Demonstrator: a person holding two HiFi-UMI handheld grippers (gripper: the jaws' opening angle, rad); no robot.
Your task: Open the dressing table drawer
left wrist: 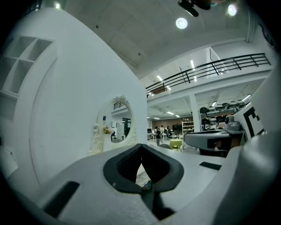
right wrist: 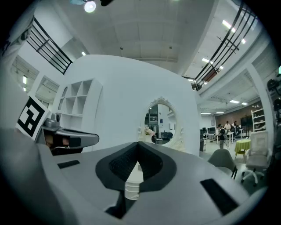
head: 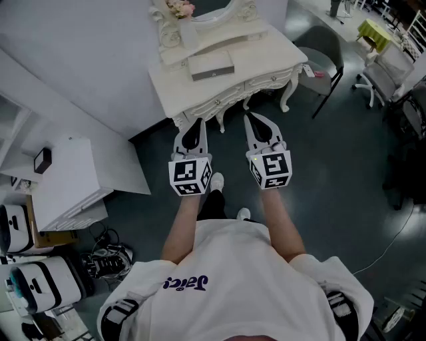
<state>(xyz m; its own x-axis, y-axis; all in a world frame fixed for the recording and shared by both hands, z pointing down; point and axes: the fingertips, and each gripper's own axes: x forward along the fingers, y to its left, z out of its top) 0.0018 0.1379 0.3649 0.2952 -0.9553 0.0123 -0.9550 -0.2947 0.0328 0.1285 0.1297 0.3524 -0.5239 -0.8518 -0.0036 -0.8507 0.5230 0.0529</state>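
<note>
The white dressing table [head: 269,45] stands against the wall ahead, with an oval mirror [head: 216,9] on top. Its carved front carries drawers [head: 265,81] with small knobs, all closed. My left gripper [head: 195,122] and right gripper [head: 254,117] are held level side by side, short of the table's front and touching nothing. Both are shut and empty. The left gripper view looks past the closed left gripper [left wrist: 141,146] to the mirror [left wrist: 117,125]. In the right gripper view the right gripper [right wrist: 138,144] points at the mirror [right wrist: 161,125], with a white turned piece of the table [right wrist: 131,186] in its gap.
A flat box [head: 212,65] and flowers [head: 180,8] sit on the tabletop. A grey chair [head: 326,56] stands right of the table. A white cabinet [head: 66,180] and equipment with cables [head: 46,280] are on the left. The person's feet [head: 217,181] are on the dark floor.
</note>
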